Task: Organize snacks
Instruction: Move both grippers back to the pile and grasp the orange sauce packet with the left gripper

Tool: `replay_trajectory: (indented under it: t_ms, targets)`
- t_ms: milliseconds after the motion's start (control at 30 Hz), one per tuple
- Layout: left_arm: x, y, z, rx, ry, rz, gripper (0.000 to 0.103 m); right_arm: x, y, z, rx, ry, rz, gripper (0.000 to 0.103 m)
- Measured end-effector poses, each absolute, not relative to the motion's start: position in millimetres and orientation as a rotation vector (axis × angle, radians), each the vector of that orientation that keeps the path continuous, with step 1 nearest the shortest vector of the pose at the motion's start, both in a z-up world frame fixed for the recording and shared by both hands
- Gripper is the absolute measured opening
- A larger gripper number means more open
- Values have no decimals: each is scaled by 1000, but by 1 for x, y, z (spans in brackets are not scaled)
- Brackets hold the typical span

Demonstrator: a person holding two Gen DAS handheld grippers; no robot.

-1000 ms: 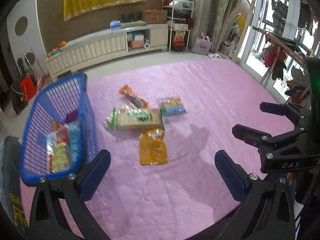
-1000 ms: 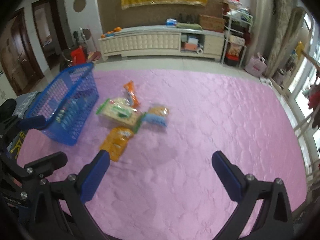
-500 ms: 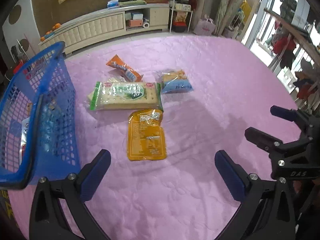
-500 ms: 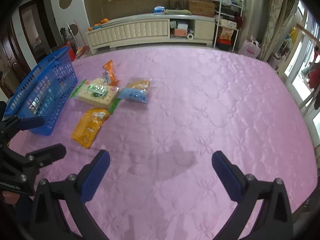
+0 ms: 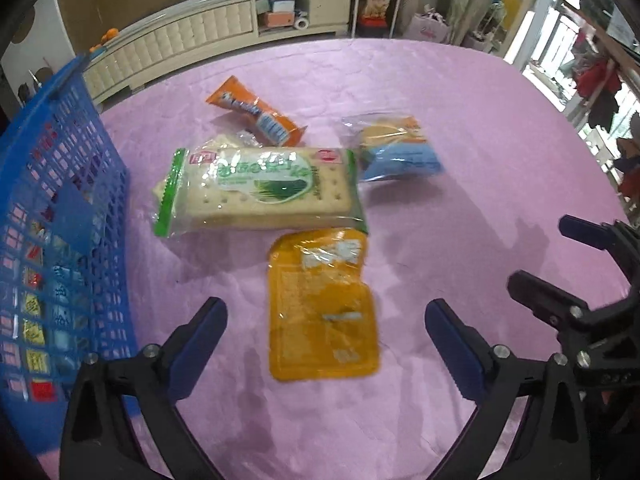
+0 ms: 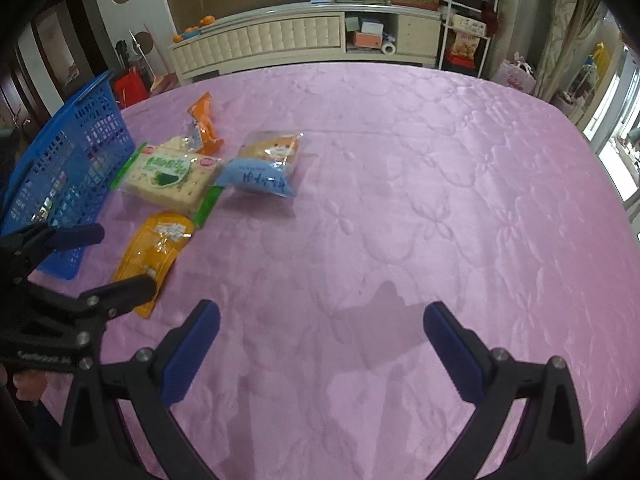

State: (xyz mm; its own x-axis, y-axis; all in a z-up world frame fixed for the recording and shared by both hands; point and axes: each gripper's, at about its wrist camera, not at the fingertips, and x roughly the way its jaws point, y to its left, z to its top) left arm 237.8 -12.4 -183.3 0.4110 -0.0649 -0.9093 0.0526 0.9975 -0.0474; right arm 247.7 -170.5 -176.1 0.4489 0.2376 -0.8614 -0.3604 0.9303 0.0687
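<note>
Four snack packs lie on the pink quilt: a flat yellow pouch, a long green-and-white cracker pack, an orange bar wrapper and a blue-and-clear pack. My left gripper is open, its blue fingertips straddling the yellow pouch's near end, just above it. The right gripper is open over bare quilt, right of the snacks. A blue basket with several packets inside stands on the left.
The pink quilt stretches wide to the right and far side. Behind it runs a long white cabinet with a metal shelf rack beside it. Bright glass doors and hanging clothes are on the right.
My left gripper has dropped and advanced toward the yellow pouch, which now lies between its fingertips. The right gripper moved forward and lower over the quilt. The snacks have not shifted.
</note>
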Motion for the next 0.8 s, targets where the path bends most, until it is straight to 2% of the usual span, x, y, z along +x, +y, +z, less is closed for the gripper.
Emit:
replay_trajectory:
  t_ms: [200, 333, 433, 467, 633, 700, 800]
  targets:
    - [248, -11, -207, 33, 1213, -59, 99, 255, -162, -184, -125, 1055, 383, 103]
    - [246, -9, -207, 18, 1212, -55, 92, 254, -163, -188, -117, 1068, 382, 103]
    - [238, -10, -203, 18, 1188, -66, 74, 250, -166, -190, -111, 1081, 377, 103]
    - [236, -12, -201, 22, 1180, -80, 60, 249, -167, -191, -108, 1082, 375, 103]
    - [229, -20, -195, 23, 1177, -87, 43, 245, -172, -193, -88, 1095, 365, 103]
    - [227, -25, -195, 12, 1174, -96, 32, 243, -171, -193, -81, 1101, 371, 103]
    - [224, -30, -189, 28, 1158, -110, 21, 241, -170, -192, -77, 1108, 379, 103]
